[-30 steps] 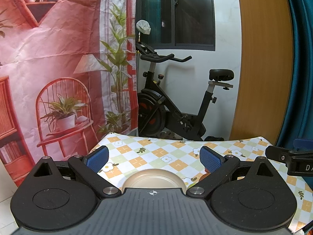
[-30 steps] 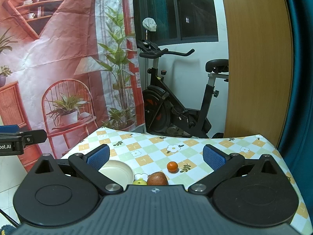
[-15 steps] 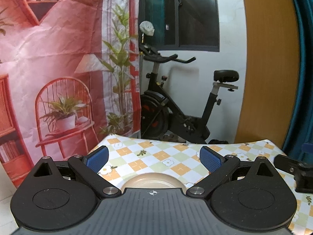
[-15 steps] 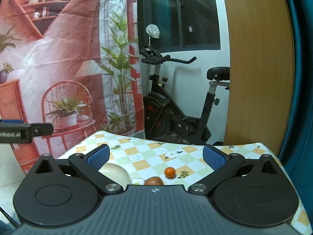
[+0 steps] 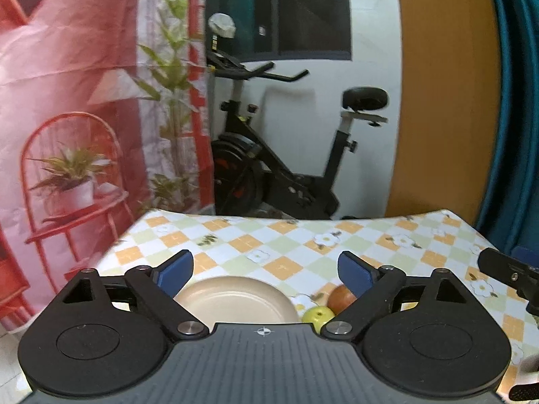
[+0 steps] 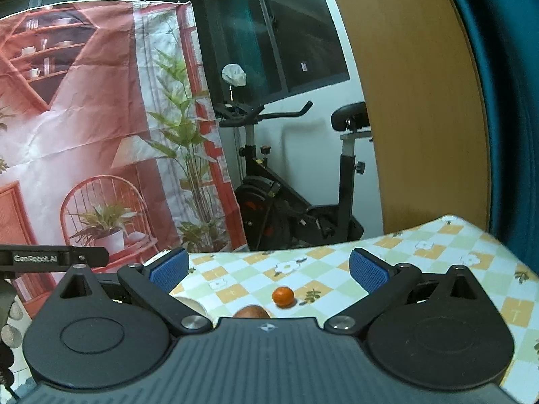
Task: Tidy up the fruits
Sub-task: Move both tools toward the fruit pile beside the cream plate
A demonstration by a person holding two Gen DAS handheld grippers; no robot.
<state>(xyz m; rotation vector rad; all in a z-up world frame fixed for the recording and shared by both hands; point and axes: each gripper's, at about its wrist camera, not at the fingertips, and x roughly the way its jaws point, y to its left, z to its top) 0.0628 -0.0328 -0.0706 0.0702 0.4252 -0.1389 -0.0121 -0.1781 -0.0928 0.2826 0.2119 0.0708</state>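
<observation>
Far left in the left wrist view there's a red printed backdrop (image 5: pixel 84 101) with a painted chair and potted plant, hanging right behind the table's far left corner. The table (image 5: pixel 286 235) has a checked orange, green and white cloth with little flowers on it. The left gripper (image 5: pixel 266 271) sits over the near edge with its blue pads wide apart; the jaws have just been closing a little, but nothing is between them, only the cream plate (image 5: pixel 235 299) lower down on the cloth, and it looks empty as far as I can see. Just right of the plate is a green apple (image 5: pixel 316 313), with a reddish-brown fruit (image 5: pixel 338 296) right against it, partly hidden behind the right finger. Further right the tip of the other gripper pokes in at the frame edge. An exercise bike (image 5: pixel 286 168) stands behind the table, then a wooden panel (image 5: pixel 441 101) and a teal curtain (image 5: pixel 515 101). In the right wrist view the right gripper (image 6: pixel 269 271) is also spread wide with nothing in it. A sliver of the plate shows at its left finger, the reddish-brown fruit peeks over the gripper body, and a small orange (image 6: pixel 283 296) sits alone on the cloth a bit right of that.
</observation>
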